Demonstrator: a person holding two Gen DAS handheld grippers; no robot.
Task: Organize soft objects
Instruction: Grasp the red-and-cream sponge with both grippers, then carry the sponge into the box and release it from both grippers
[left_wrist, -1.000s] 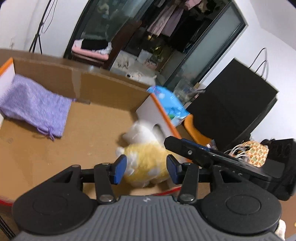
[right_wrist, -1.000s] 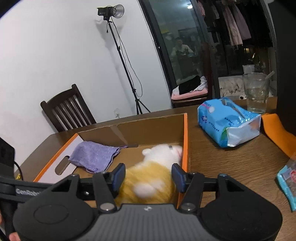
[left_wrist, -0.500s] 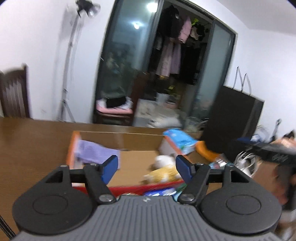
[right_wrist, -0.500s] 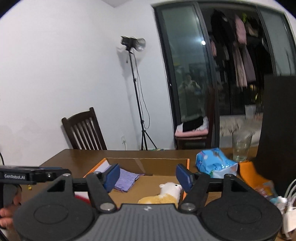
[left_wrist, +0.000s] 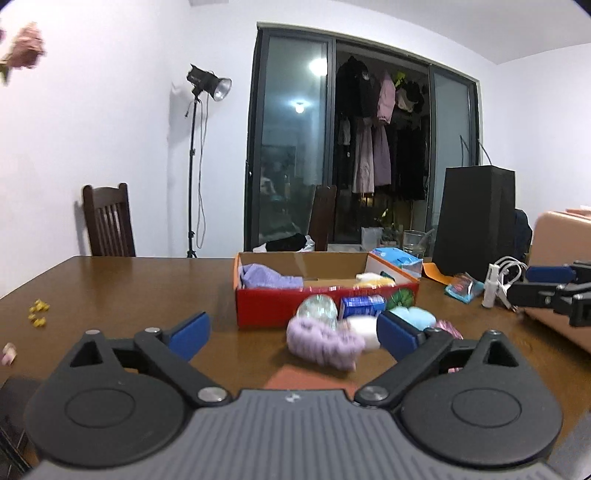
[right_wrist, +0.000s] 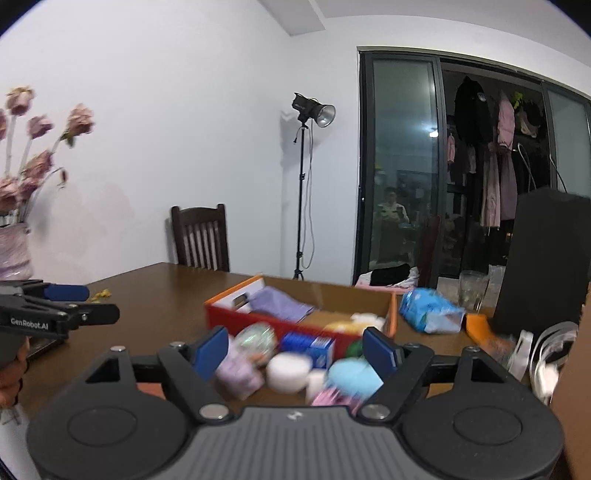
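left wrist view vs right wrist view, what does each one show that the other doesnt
Only the left wrist view shows the right gripper and the phone charger beside it.

Only the right wrist view shows the left gripper, the dried flowers and a reflected person in the glass door.

Both show the red box holding a purple cloth, the chair and the studio lamp.

Red box (left_wrist: 273, 306) w/ orange rim; lilac cloth (left_wrist: 266, 277) inside; purple yarn (left_wrist: 321, 341); brown table (left_wrist: 147, 291).
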